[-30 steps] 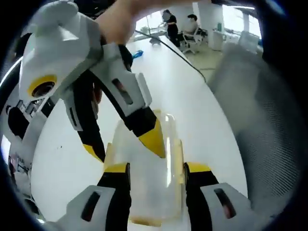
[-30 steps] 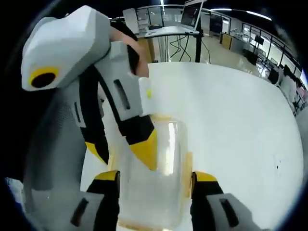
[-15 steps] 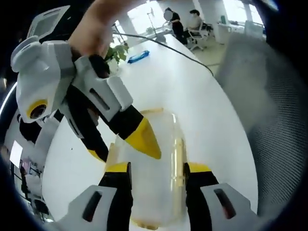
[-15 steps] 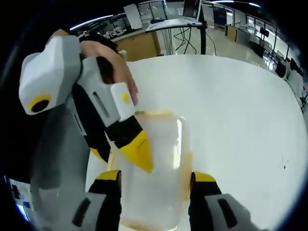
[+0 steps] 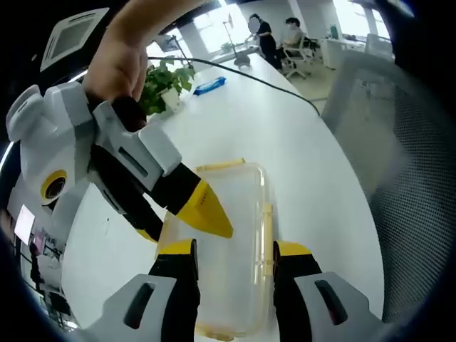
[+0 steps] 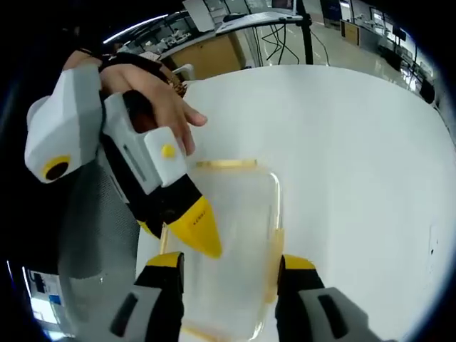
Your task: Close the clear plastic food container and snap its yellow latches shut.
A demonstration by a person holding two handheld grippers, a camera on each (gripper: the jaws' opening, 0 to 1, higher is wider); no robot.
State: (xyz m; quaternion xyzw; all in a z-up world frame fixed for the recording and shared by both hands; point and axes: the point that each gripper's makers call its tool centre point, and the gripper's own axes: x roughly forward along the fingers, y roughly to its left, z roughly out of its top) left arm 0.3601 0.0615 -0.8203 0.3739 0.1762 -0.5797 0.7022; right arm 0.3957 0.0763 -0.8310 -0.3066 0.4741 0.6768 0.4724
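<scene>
A clear rectangular plastic food container (image 5: 228,242) (image 6: 228,249) with yellow latches (image 5: 221,165) (image 6: 226,164) is seen lying lid-down on a white table (image 5: 235,121) (image 6: 342,142). In the left gripper view, the left gripper (image 5: 235,251) is spread wide, its yellow-tipped black jaws straddling the container's near end. The right gripper (image 6: 226,265) is likewise held wide around the container. Each gripper's yellow tip is seen over the container in the other's view. A potted green plant (image 5: 165,89) stands at the far left.
</scene>
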